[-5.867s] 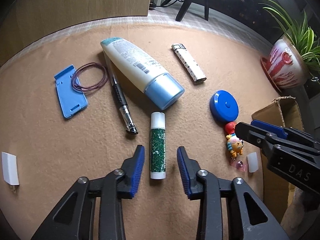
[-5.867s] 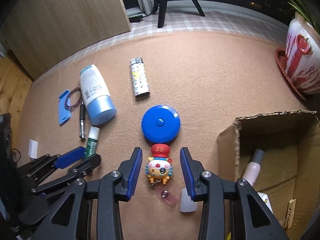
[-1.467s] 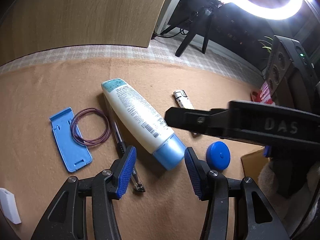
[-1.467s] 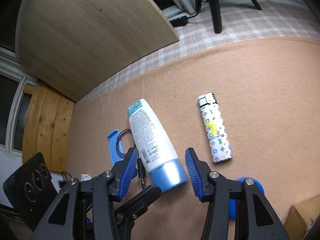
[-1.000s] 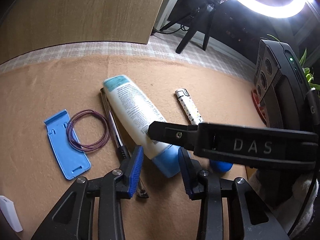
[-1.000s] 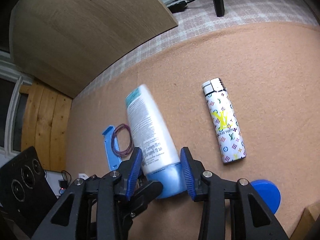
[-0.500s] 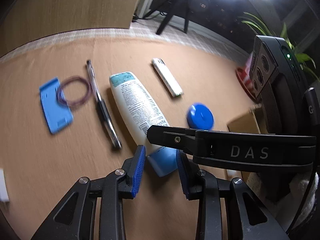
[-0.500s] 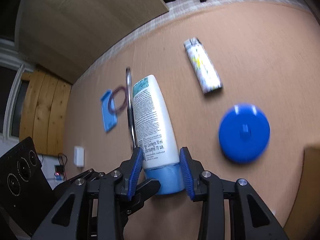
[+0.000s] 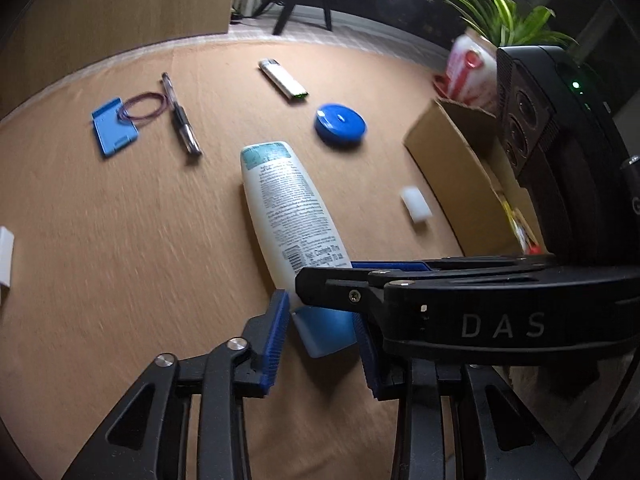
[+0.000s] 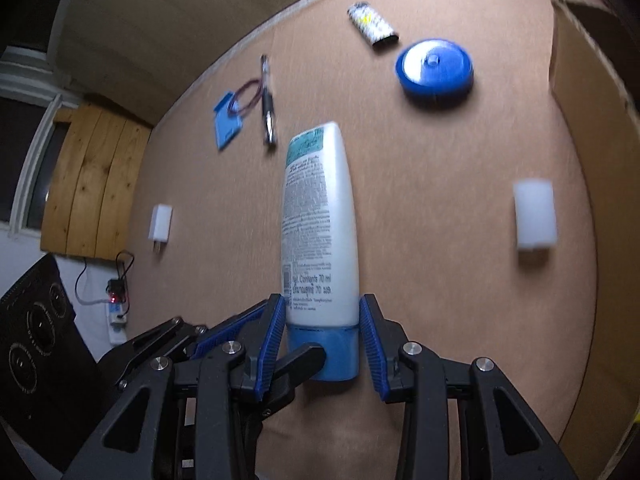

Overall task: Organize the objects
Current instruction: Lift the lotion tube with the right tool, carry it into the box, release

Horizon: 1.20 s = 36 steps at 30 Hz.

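A white lotion bottle (image 9: 288, 208) with a blue cap is held above the tan mat by both grippers. My left gripper (image 9: 322, 330) is shut on the blue cap end. My right gripper (image 10: 323, 332) is shut on the same end, crossing over the left one; the bottle (image 10: 318, 216) points away from it. The cardboard box (image 9: 460, 176) stands to the right, also at the right edge of the right wrist view (image 10: 588, 92).
On the mat lie a blue round tape measure (image 9: 340, 124), a patterned lighter (image 9: 282, 84), a pen (image 9: 182, 126), a blue card holder (image 9: 114, 132) with a purple band, a small white cap (image 9: 416, 210) and a white charger (image 10: 161, 222). A potted plant (image 9: 472, 68) stands beyond the box.
Both grippers have lifted the bottle off the mat and carried it right, toward the box. The other items now lie farther off to the left.
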### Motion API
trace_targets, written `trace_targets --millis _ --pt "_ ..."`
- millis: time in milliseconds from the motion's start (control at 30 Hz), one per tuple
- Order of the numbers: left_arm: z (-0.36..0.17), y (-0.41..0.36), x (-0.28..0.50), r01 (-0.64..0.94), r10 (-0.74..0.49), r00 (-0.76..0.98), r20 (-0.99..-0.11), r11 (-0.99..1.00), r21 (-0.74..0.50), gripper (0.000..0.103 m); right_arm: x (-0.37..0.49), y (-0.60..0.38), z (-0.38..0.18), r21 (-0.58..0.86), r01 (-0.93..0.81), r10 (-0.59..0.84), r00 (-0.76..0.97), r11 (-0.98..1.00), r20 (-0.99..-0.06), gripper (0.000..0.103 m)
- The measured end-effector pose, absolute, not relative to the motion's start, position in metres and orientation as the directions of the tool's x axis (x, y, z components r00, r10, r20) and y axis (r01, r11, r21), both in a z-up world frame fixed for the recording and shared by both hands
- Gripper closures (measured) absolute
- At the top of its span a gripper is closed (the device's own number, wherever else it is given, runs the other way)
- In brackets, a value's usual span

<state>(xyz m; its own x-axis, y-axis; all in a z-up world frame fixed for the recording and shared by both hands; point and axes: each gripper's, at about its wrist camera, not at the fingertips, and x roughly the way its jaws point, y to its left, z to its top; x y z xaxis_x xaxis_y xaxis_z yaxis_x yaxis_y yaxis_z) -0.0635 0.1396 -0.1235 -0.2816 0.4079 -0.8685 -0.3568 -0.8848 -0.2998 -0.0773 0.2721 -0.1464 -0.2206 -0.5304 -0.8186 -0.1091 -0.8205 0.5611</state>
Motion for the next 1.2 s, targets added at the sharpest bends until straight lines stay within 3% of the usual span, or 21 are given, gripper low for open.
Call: trace_targets --millis 167,600,1200 --pt "-0.129 0.139 -0.065 -0.326 0.392 -0.293 -0.872 -0.898 -0.294 0.046 -0.076 0.271 -0.138 0.518 -0.084 -0.487 -0.245 -0.851 -0.839 0.066" --pt "-0.135 0.141 -0.07 -0.303 0.43 -0.27 -0.861 -0.887 -0.348 0.053 -0.077 0.268 -0.135 0.485 -0.063 -0.455 -0.261 -0.872 -0.851 0.065" --pt "-0.043 0.237 -0.047 -0.498 0.541 -0.345 -0.767 -0.798 -0.338 0.056 -0.01 0.363 -0.04 0.459 -0.151 -0.334 -0.497 -0.875 -0.801 0.065"
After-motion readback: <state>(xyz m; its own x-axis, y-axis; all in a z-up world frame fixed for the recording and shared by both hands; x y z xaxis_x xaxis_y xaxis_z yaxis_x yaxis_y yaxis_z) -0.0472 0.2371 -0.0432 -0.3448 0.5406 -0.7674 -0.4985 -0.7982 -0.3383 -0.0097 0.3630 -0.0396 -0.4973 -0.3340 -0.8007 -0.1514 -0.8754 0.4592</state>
